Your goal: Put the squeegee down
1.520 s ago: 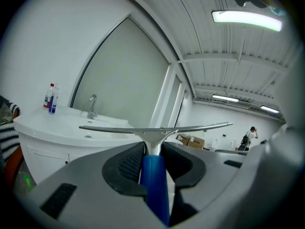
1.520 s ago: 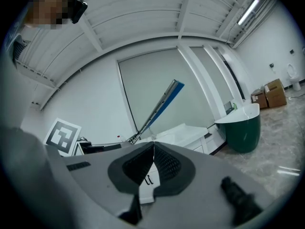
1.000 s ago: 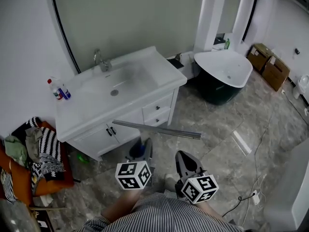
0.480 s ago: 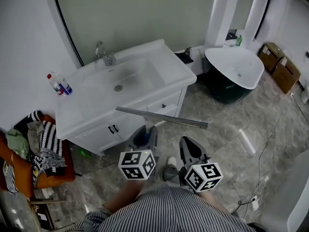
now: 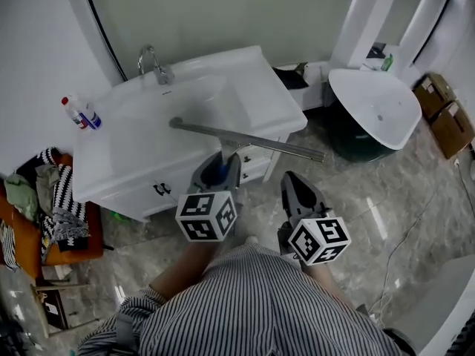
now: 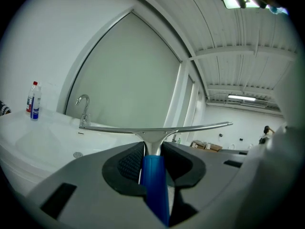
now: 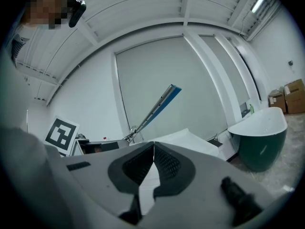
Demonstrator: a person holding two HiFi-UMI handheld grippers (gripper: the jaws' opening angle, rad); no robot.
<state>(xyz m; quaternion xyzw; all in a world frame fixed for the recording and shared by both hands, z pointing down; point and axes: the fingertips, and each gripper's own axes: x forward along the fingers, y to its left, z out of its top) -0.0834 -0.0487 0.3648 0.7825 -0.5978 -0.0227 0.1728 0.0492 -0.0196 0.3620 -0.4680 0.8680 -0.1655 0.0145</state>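
- The only print in view is on the bottle [image 5: 78, 113] [image 6: 33, 100], at about 10 o'clock from the squeegee, on the back left of the white washbasin [image 5: 141, 158]. It has a red cap and a blue label, and the words are too small to read.
- The cubes on both tools carry black-and-white square patterns, not letters.
- The squeegee [image 5: 245, 139] [image 6: 152, 130] [image 7: 159, 106] has a long, thin, silver metal blade bar with a short metal neck and a blue handle. The right gripper view shows a blue strip along the bar.
- The left gripper [image 5: 219, 165] [image 6: 151, 159] holds it by the blue handle, with the jaws closed on it.
- The bar lies crosswise in the air at 12 o'clock from this gripper. Its left end is over the washbasin and its right end is past the cabinet corner, over the floor.
- The right gripper [image 5: 291, 178] [image 7: 153, 149] is at 3 o'clock from the left one, with its jaws together and nothing between them.
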